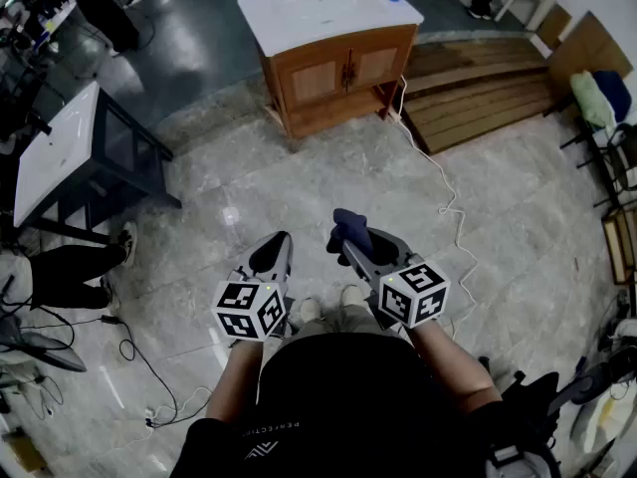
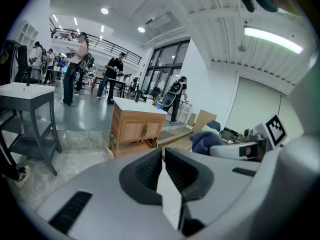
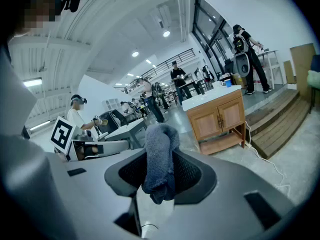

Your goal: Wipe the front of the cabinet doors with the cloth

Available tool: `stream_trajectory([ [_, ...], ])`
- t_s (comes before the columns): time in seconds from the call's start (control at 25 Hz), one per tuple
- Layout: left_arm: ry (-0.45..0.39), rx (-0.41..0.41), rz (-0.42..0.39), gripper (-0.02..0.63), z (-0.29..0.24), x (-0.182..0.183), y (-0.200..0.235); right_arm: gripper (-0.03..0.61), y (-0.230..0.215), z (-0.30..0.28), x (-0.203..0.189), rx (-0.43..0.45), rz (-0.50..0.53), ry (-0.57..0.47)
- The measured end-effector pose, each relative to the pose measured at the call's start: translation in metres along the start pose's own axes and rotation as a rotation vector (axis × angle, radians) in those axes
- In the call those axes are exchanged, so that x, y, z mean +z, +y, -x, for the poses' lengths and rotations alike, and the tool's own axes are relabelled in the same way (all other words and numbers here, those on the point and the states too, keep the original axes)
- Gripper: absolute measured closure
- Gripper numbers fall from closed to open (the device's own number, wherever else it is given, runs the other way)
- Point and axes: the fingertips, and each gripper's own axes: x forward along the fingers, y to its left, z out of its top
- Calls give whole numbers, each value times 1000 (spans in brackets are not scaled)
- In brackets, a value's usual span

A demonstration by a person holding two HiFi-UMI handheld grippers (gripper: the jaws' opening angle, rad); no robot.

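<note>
A wooden cabinet (image 1: 338, 73) with two closed doors and a white sink top stands far ahead on the stone floor; it also shows as the cabinet (image 2: 136, 129) in the left gripper view and the cabinet (image 3: 220, 118) in the right gripper view. My right gripper (image 1: 350, 239) is shut on a dark blue cloth (image 1: 350, 229), which bulges up between the jaws as the cloth (image 3: 159, 161). My left gripper (image 1: 271, 255) is shut with nothing in it, its jaws pressed together at the left gripper (image 2: 163, 171). Both grippers are held near my body, well short of the cabinet.
A white cable (image 1: 445, 197) trails over the floor from the cabinet's right side. A dark-framed table with a white top (image 1: 60, 152) stands at the left. Wooden steps (image 1: 488, 88) lie right of the cabinet. Cables (image 1: 139, 361) lie near my left. People stand in the background.
</note>
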Motion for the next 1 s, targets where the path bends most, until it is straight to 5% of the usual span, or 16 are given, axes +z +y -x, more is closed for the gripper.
stream_trajectory([
  [1.0,11,56,-26,589,-64,9,-40,428,-74,9,15,90,9,39],
])
